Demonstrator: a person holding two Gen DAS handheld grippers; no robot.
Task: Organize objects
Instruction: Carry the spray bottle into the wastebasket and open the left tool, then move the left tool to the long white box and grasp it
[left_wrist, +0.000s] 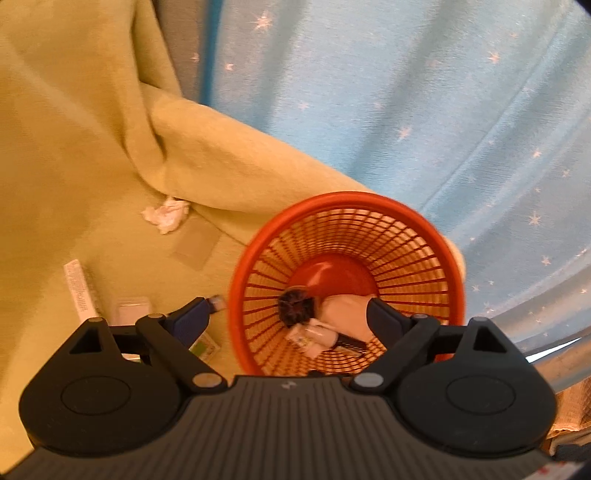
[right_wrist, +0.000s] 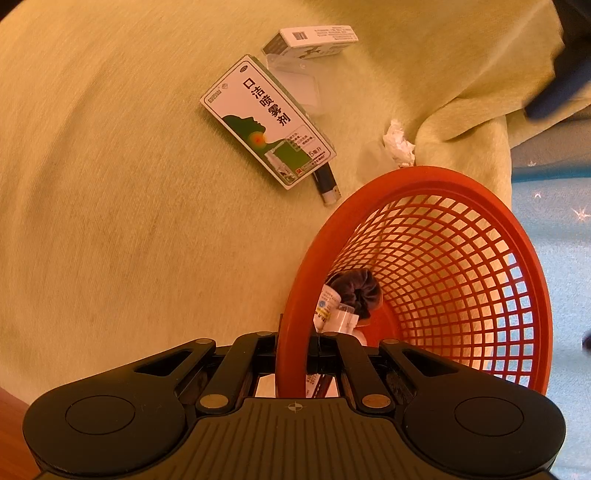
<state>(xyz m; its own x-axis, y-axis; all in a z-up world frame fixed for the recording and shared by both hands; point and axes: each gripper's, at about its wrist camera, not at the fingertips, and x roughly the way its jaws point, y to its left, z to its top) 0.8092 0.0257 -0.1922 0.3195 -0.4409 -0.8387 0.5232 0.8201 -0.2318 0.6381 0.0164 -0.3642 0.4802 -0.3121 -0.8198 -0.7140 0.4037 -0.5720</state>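
A: Nearest item?
B: Right gripper (right_wrist: 295, 360), clamped on the rim of the red basket (right_wrist: 439, 184), which is tipped on the green cloth (right_wrist: 110, 184).
A: Left gripper (left_wrist: 286, 315)?
B: Spread wide, grasping nothing, at the basket mouth.
A: Contents?
B: Dark scrunchie (right_wrist: 356, 291), small packets. Green-and-white box (right_wrist: 266, 122) and crumpled tissue (right_wrist: 399, 144) lie outside on the cloth.

The mesh basket (right_wrist: 454, 266) is bright orange-red, its wall an open grid, with a dark brown-purple scrunchie (right_wrist: 356, 290) inside against white packets. At eleven o'clock from it lies a white medicine box (right_wrist: 267, 122) with a green head silhouette, black characters and a red-orange throat spot. All rest on a pale yellow-green blanket (right_wrist: 110, 184), and at three o'clock hangs light blue fabric (left_wrist: 424, 92) with small white stars.
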